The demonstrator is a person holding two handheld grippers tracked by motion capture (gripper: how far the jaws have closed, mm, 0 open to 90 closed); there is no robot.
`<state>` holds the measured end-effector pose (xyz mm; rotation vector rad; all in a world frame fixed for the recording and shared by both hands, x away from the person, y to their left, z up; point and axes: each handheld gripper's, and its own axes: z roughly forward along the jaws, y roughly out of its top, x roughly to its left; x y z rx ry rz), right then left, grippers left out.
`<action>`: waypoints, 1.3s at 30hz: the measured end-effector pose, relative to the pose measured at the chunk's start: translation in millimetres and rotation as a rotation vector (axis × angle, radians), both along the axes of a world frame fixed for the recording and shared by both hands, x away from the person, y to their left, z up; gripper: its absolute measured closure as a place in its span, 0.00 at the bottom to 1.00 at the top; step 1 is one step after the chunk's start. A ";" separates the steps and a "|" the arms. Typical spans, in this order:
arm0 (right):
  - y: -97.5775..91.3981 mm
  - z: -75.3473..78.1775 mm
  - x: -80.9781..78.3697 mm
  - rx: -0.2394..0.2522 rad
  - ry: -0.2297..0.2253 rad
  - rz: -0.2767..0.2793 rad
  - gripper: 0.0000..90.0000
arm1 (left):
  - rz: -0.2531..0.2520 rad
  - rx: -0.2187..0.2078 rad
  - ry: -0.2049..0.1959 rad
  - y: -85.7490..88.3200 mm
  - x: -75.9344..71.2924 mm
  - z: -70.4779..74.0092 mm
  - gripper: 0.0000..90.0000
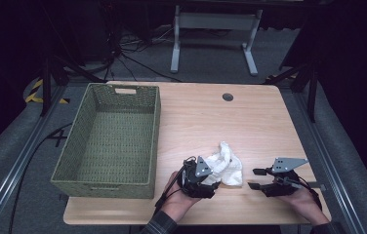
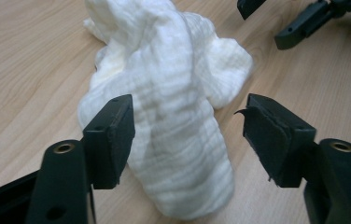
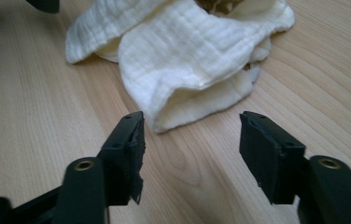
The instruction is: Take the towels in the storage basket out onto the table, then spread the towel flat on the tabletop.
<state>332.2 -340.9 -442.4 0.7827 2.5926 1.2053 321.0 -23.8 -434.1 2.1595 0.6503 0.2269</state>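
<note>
Fingers of the left gripper (image 2: 190,140) stand apart around a fold of the cloth (image 2: 173,107), not pinching yet. The right gripper (image 3: 190,154) is released too, just short of the cloth's edge on the table (image 1: 201,112). Closing on one thin layer may let the cloth slip out or only drag.

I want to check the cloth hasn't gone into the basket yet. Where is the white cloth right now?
In the high view the white cloth lies crumpled on the table, right of the green basket, between the left gripper and right gripper.
</note>
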 end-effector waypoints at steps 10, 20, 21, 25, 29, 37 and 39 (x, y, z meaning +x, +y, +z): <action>11.3 2.3 0.5 0.019 0.009 0.034 0.56 | -0.054 0.033 0.040 -3.3 -14.8 -10.6 0.58; 26.0 0.6 1.8 0.001 0.004 0.068 0.63 | -0.043 0.137 0.056 -11.7 -10.1 -29.3 0.61; 28.0 0.3 2.2 -0.003 0.003 0.074 0.63 | -0.030 0.139 0.061 -12.2 -10.2 -29.0 0.64; 36.0 -2.4 3.7 -0.027 0.002 0.081 0.65 | -0.007 0.164 0.041 -11.6 -7.4 -27.8 0.81; 42.3 -6.5 7.1 -0.052 0.001 0.085 0.67 | -0.018 0.161 0.089 -9.2 0.0 -25.5 0.92; 39.1 -11.0 12.5 -0.106 0.002 0.064 0.93 | -0.041 0.064 0.039 -10.2 4.7 -7.6 0.93; 33.8 -7.6 13.1 -0.087 -0.001 0.056 0.94 | -0.035 0.043 0.018 -8.3 6.6 -0.5 0.93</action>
